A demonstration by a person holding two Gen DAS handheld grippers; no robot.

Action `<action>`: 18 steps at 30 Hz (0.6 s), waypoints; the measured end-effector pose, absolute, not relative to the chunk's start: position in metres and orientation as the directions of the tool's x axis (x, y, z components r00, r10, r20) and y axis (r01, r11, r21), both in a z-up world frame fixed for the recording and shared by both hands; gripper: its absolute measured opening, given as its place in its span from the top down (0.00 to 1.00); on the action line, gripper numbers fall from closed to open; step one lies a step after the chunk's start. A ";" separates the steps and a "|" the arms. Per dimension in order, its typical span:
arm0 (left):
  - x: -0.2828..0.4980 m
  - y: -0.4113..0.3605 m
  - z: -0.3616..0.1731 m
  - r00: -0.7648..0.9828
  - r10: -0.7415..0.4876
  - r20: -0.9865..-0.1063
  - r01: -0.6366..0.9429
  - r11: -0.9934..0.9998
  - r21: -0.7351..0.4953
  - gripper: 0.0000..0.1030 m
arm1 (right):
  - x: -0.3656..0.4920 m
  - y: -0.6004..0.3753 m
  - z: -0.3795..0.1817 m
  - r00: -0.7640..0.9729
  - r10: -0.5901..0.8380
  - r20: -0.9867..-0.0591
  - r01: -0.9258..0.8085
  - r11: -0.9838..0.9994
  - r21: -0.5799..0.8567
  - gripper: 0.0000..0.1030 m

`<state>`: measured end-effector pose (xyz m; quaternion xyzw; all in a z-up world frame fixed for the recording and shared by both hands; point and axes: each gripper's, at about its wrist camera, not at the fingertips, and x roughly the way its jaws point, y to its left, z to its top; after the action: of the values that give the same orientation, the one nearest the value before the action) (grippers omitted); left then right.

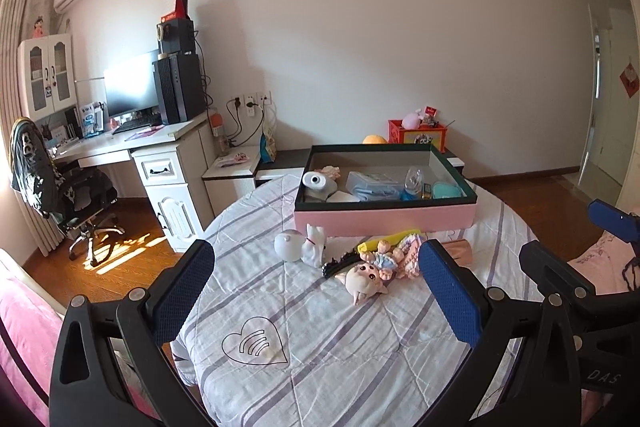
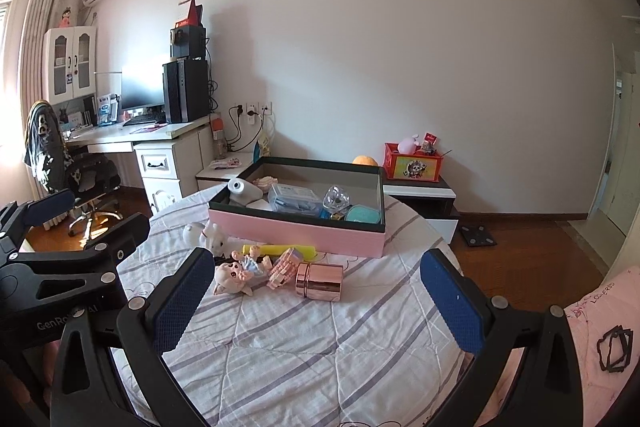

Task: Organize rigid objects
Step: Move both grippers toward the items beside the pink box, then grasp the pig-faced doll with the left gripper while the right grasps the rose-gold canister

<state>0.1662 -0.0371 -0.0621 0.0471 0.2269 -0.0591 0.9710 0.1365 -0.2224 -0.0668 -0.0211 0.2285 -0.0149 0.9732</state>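
Two grippers: left [image 1: 316, 291] and right [image 2: 316, 291], jaws wide, empty.
Toys: near table [image 2: 320, 347] side.
Box [image 2: 296, 231]: far.

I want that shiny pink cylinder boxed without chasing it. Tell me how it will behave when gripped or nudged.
The cylinder lies on its side on the quilt, so a nudge across its axis will probably roll it. Its mirror-like surface looks hard and smooth, so it may slip between the fingers; gripping across the round body seems safest. It looks rigid, likely metal, perhaps heavy for its size.
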 end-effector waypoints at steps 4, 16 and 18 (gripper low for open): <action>0.186 -0.039 -0.084 0.853 -0.104 -0.512 0.156 0.986 0.061 0.00 | 0.153 -0.225 -0.087 0.870 -0.036 -0.492 0.017 0.999 -0.043 0.00; 0.242 -0.043 -0.139 0.752 -0.090 -0.653 0.177 0.982 0.068 0.00 | 0.214 -0.241 -0.146 0.775 -0.029 -0.631 0.037 0.999 -0.002 0.00; 0.250 -0.042 -0.145 0.741 -0.086 -0.667 0.171 0.983 0.063 0.00 | 0.225 -0.245 -0.155 0.759 -0.033 -0.651 0.043 0.999 0.000 0.00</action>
<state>0.2500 -0.0418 -0.1453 0.0601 0.3535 -0.0689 0.9309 0.2252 -0.2446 -0.1552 0.0078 0.3468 -0.0203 0.9377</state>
